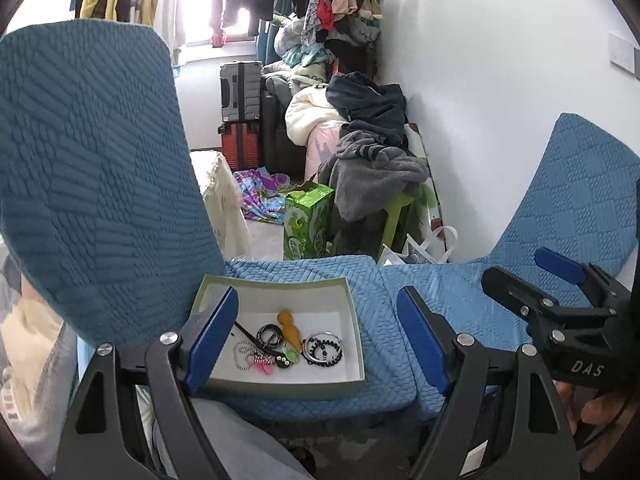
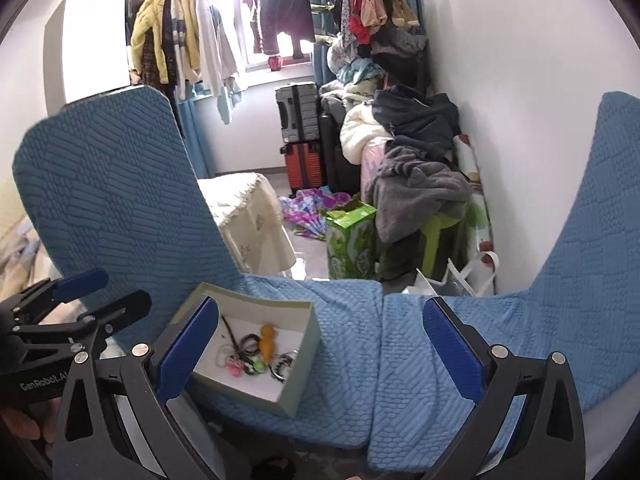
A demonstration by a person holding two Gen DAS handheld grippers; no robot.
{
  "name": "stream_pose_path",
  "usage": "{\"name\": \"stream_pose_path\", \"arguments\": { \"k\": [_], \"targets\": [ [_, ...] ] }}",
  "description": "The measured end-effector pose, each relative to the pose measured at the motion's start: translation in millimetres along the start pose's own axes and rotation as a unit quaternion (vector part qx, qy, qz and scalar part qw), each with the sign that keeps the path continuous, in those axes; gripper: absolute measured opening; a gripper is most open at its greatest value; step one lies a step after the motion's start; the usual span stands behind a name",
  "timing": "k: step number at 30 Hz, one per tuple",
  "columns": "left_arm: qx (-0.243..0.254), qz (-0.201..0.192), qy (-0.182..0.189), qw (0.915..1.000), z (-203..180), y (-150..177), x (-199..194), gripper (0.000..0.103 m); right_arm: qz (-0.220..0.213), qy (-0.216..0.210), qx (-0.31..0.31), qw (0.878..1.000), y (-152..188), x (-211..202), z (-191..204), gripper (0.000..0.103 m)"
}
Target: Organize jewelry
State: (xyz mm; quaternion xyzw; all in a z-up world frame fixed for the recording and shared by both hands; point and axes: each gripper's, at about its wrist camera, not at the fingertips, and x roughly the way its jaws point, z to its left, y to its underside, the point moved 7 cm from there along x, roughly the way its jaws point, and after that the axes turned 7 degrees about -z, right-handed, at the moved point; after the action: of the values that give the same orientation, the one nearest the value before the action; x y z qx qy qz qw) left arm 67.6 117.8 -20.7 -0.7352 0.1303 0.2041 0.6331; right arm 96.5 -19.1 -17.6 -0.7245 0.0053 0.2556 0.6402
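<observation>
A shallow grey-green box (image 1: 276, 285) lies on a blue quilted seat (image 1: 372, 280). Inside it are an orange figure (image 1: 289, 330), black ring bracelets (image 1: 322, 350), a bead chain (image 1: 243, 355) and small pink and green pieces (image 1: 265, 366). My left gripper (image 1: 316, 340) hovers short of the box with its jaws wide apart, and nothing sits between the pads. In the right wrist view the box (image 2: 256, 305) is at lower left with the orange figure (image 2: 266, 340) in it. My right gripper (image 2: 320, 346) stands open over the seat to the right of the box, holding nothing.
A tall blue quilted backrest (image 1: 100, 180) rises left of the box, and another (image 2: 600, 240) at the right. Beyond the seat are a green carton (image 1: 308, 220), stacked suitcases (image 1: 240, 120), a heap of clothes (image 1: 372, 160) and a white bag (image 1: 424, 246).
</observation>
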Motion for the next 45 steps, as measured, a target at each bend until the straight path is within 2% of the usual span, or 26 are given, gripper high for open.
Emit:
{"name": "stream_pose_path", "arguments": {
  "k": [12, 22, 25, 27, 45],
  "targets": [
    [-0.016, 0.026, -0.009, 0.9995, 6, 31, 4, 0.083, 0.050, 0.000, -0.001, 0.999, 50, 6, 0, 0.103],
    [-0.028, 0.037, -0.016, 0.9988, 14, 39, 7, 0.089, 0.059, 0.002, 0.002, 0.998, 56, 9, 0, 0.103],
    [-0.030, 0.039, -0.017, 0.9987, 15, 40, 8, 0.094, 0.061, 0.003, 0.004, 0.998, 57, 11, 1, 0.103],
    [-0.031, 0.038, -0.018, 0.9986, 16, 40, 8, 0.101, 0.063, 0.004, 0.004, 0.998, 60, 12, 0, 0.103],
    [-0.031, 0.049, -0.024, 0.9980, 17, 44, 11, 0.102, 0.069, 0.010, 0.010, 0.998, 64, 15, -4, 0.103]
  ]
}}
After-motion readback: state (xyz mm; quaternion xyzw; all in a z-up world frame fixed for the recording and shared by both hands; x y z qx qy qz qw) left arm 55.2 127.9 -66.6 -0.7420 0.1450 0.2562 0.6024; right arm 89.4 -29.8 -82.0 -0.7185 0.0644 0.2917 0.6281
